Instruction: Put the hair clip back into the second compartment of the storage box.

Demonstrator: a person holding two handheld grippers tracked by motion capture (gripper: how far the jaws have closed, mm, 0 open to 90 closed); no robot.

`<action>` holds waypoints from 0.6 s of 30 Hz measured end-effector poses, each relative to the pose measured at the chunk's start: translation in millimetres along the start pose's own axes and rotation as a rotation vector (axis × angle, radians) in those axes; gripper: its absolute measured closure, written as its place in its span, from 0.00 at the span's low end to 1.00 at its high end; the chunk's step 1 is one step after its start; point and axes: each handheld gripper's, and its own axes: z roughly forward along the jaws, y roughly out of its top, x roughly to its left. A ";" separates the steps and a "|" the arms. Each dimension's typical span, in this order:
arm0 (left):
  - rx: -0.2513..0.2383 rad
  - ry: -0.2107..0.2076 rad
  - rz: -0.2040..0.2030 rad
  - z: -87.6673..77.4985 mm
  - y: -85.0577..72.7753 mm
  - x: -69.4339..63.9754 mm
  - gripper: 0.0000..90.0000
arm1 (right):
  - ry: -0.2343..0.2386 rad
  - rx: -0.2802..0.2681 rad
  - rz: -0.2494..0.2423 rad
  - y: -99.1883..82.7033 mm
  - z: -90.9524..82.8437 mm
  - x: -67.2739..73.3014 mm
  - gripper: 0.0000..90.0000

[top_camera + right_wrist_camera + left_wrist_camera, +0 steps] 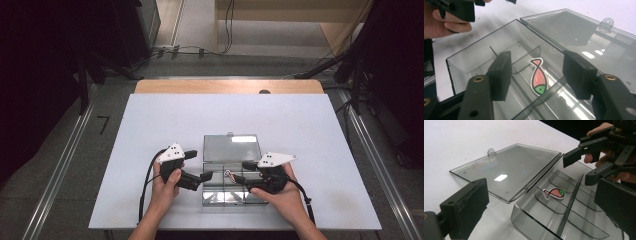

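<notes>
Right tool (536,72) hung with its jaws apart, gripping nothing, right over the fish sticker (538,77), which lay flat on the floor of a compartment in the clear box (474,53), mid-frame in the right gripper view. Its long axis ran up and down between the jaws (tail up, green head low). Left tool (199,165) stood released at the box's left edge, farther off.

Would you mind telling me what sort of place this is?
Probably a lab recording station: a white table between metal rails, cables across the floor, dark curtains on both sides.
</notes>
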 end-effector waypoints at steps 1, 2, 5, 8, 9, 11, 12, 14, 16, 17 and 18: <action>-0.003 0.001 -0.004 0.7 0.7 0.2 0.00 | -0.001 0.001 0.001 -0.1 -0.9 -0.2 0.39; -0.003 0.002 -0.002 1.4 1.3 0.9 0.00 | 0.002 0.000 0.007 -0.3 -2.2 -0.4 0.37; 0.000 0.003 -0.001 3.6 2.7 3.0 0.00 | 0.024 0.005 0.009 -0.4 -5.7 -1.6 0.29; 0.002 0.007 -0.004 5.8 3.8 5.2 0.00 | 0.043 0.014 0.010 -0.2 -9.4 -2.6 0.19; 0.001 0.008 -0.006 6.5 4.4 6.2 0.00 | 0.052 0.019 0.014 -0.3 -10.3 -3.1 0.16; 0.000 0.011 -0.010 7.9 5.6 8.4 0.00 | 0.068 0.022 0.019 -0.9 -12.0 -4.7 0.10; 0.000 0.011 -0.010 7.9 5.6 8.4 0.00 | 0.068 0.022 0.019 -0.9 -12.0 -4.7 0.10; 0.000 0.013 -0.016 9.8 6.7 10.3 0.00 | 0.084 0.019 0.025 -1.9 -14.4 -6.6 0.09; -0.001 0.015 -0.023 13.1 8.3 13.0 0.00 | 0.091 -0.004 0.035 -2.7 -18.8 -9.2 0.04; -0.001 0.015 -0.023 13.1 8.3 13.0 0.00 | 0.091 -0.004 0.035 -2.7 -18.8 -9.2 0.04; -0.002 0.016 -0.024 15.3 9.0 14.6 0.00 | 0.094 -0.018 0.031 -3.3 -21.5 -10.5 0.01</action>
